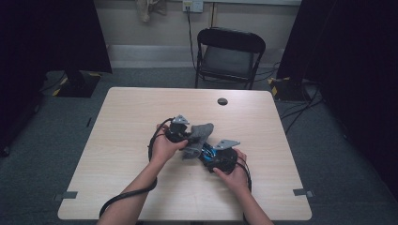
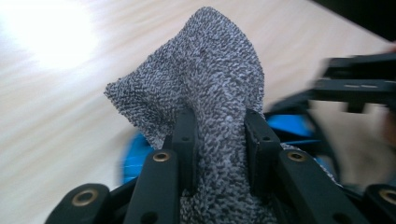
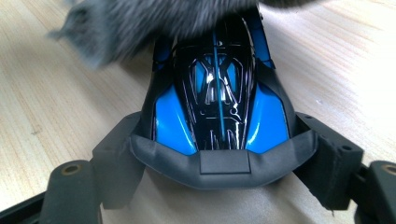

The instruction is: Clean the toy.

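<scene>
Left gripper [image 2: 219, 135], seen in its own view, has its two black jaws pinched tight on a bunched fold of a grey terry cloth [image 2: 205, 79], the free end of which stands up above the jaws. Right gripper [image 3: 224, 154] clamps the rear of a blue and black toy car [image 3: 219, 102], jaws set wide on either side of the body, with the car's nose pointing away along the light wooden table [image 3: 56, 121]. From the high view the two grippers sit close together near the middle of the table [image 1: 141, 117], left gripper [image 1: 180, 133] slightly farther from the person than the right gripper [image 1: 218, 157], and the cloth [image 1: 199, 133] drapes between them over the front of the car [image 1: 209, 151]. In the right gripper view the cloth [image 3: 140, 23] is blurred and lies across the car's nose, touching it. Judgement: the work in hand looks like wiping the car with the cloth. Risks from here: the grip on the car is at the tail only, so a hard sideways wipe could twist the car out of the jaws or pivot it on the table. The cloth is held by one fold; if it snags on the car's bodywork, it may pull free of the left jaws. Cables trailing from both grippers lie near the hands and could catch as the hands move.
</scene>
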Action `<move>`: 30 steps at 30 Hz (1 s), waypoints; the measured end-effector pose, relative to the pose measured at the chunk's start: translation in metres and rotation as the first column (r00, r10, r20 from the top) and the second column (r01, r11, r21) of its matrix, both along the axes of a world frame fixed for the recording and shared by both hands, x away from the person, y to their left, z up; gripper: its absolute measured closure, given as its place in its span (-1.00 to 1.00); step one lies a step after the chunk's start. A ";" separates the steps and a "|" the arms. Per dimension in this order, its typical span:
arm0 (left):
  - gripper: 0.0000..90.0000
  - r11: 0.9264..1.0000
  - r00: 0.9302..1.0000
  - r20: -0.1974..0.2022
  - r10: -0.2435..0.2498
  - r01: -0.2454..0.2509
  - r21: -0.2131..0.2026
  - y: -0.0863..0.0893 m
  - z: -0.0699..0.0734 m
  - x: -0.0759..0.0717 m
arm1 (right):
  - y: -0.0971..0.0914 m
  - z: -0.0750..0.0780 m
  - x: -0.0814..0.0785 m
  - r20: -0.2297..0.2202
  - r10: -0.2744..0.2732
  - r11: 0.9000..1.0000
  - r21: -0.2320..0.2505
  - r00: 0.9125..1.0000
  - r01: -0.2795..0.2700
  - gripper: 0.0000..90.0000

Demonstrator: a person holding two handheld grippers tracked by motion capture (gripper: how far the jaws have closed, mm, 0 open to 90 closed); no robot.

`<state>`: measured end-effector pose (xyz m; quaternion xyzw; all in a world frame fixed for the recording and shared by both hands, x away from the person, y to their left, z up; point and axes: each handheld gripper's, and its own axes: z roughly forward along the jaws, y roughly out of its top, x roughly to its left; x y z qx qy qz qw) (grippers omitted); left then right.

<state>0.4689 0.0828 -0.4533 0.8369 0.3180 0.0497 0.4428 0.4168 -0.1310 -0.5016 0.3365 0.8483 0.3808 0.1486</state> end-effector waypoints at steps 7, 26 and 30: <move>0.55 0.997 0.997 0.001 -0.083 0.083 0.000 -0.021 0.002 -0.022 | 0.000 0.000 0.000 0.000 -0.001 1.000 0.000 1.000 0.001 -0.47; 0.54 0.998 0.999 0.012 -0.045 0.044 0.050 -0.018 0.000 -0.010 | 0.000 0.000 0.000 -0.001 -0.001 1.000 0.000 1.000 0.001 -0.47; 0.53 0.997 1.000 0.012 0.007 -0.008 0.078 -0.004 -0.002 0.004 | 0.000 0.000 0.000 0.001 0.000 1.000 0.000 1.000 0.000 -0.47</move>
